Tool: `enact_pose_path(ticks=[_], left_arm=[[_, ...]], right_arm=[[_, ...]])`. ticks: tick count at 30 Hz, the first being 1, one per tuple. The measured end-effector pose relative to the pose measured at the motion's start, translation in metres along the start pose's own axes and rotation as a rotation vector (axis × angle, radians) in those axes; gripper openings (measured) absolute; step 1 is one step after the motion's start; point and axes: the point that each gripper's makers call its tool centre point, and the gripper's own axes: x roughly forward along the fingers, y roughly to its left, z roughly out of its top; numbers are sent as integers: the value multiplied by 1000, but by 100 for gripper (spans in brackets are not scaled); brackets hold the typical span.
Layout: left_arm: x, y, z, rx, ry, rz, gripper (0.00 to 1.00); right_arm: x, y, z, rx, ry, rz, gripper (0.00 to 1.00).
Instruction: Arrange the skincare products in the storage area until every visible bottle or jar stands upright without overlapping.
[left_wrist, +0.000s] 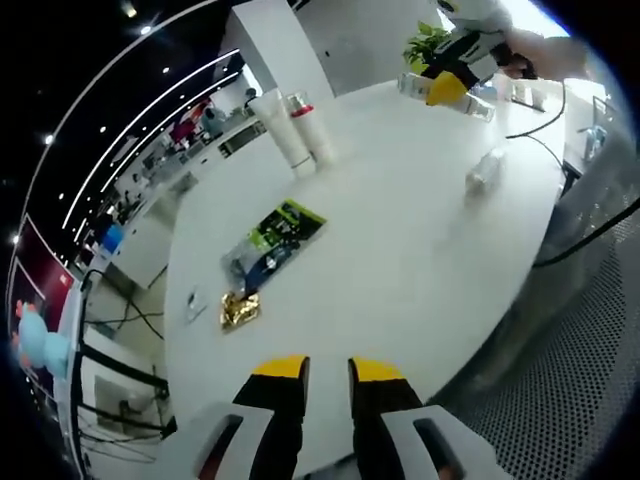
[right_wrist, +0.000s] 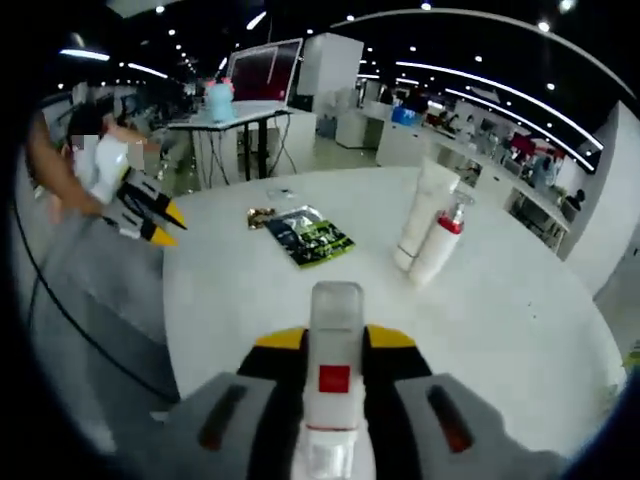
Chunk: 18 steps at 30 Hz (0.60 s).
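A white bottle with a red square label (right_wrist: 334, 370) is clamped between the jaws of the right gripper (right_wrist: 334, 345), its flat cap end pointing forward over the round white table (right_wrist: 520, 300). Further ahead in the right gripper view, a white tube (right_wrist: 424, 210) and a slim bottle with a red collar (right_wrist: 441, 243) are seen standing upright, touching side by side. A green-and-black sachet (right_wrist: 310, 236) is laid flat near them, with a small gold packet (right_wrist: 261, 216) just beyond it. The left gripper (left_wrist: 328, 372) is held at the table's near edge, jaws slightly parted and nothing gripped; the sachet and gold packet are seen just ahead of it. In the left gripper view a clear bottle (left_wrist: 484, 170) is lying on its side toward the far edge, well apart from the upright pair. No containers can be made out.
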Motion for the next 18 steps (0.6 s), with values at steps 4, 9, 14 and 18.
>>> enact_pose_path(ticks=[4, 9, 14, 18], left_arm=[[-2, 8, 5, -106, -4, -5, 17], [-7, 15, 10, -176, -10, -26, 22], [-16, 16, 38, -270, -81, -46, 28], [-23, 2, 80, -389, -201, -142, 32]], right_arm=[[-18, 2, 14, -17, -50, -14, 20], [-34, 7, 36, -43, -131, 1, 20], [-37, 19, 50, -59, -173, 23, 20], [-34, 36, 59, -105, -199, 60, 20]])
